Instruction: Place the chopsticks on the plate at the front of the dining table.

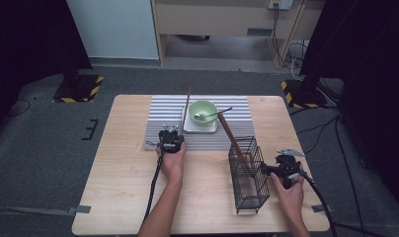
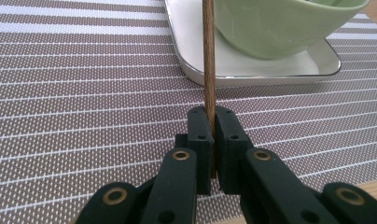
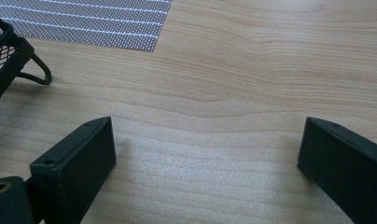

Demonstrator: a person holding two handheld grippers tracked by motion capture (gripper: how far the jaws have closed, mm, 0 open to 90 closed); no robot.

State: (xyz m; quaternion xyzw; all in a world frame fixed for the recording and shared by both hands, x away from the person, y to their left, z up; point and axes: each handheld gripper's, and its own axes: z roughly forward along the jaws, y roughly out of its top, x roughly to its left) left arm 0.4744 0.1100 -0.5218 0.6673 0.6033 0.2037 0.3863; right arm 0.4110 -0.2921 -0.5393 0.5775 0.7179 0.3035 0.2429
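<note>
Wooden table (image 1: 123, 173) with a grey striped placemat (image 1: 163, 111) across the far half, dark carpet all round, so not much clutter to fight with.

Left gripper (image 2: 213, 122) has its jaws pinched tight on a thin brown chopstick (image 2: 208, 56), which runs straight out ahead of the jaws and passes just beside the near corner of the white square plate (image 2: 270, 70). A pale green bowl (image 2: 280, 23) sits on that plate, just ahead and slightly to the side of the gripper; from the high view there's a metal spoon (image 1: 213, 115) resting in it.

Right gripper (image 3: 205, 154) is spread wide with nothing between the jaws, just bare table under it. The black wire basket (image 1: 248, 175) is right beside it, and a second chopstick (image 1: 233, 140) leans out of the basket toward the plate.

Handling-wise, my take: the chopstick is light and stiff, but skinny and probably a bit slick, so it'll want to pivot or slide in the pads if the grip loosens. Current hold looks near one end, which leaves a long lever sticking out. Grabbing closer to the middle would likely swing less, though the end grip makes it easier to drop it tip-first into the basket.
</note>
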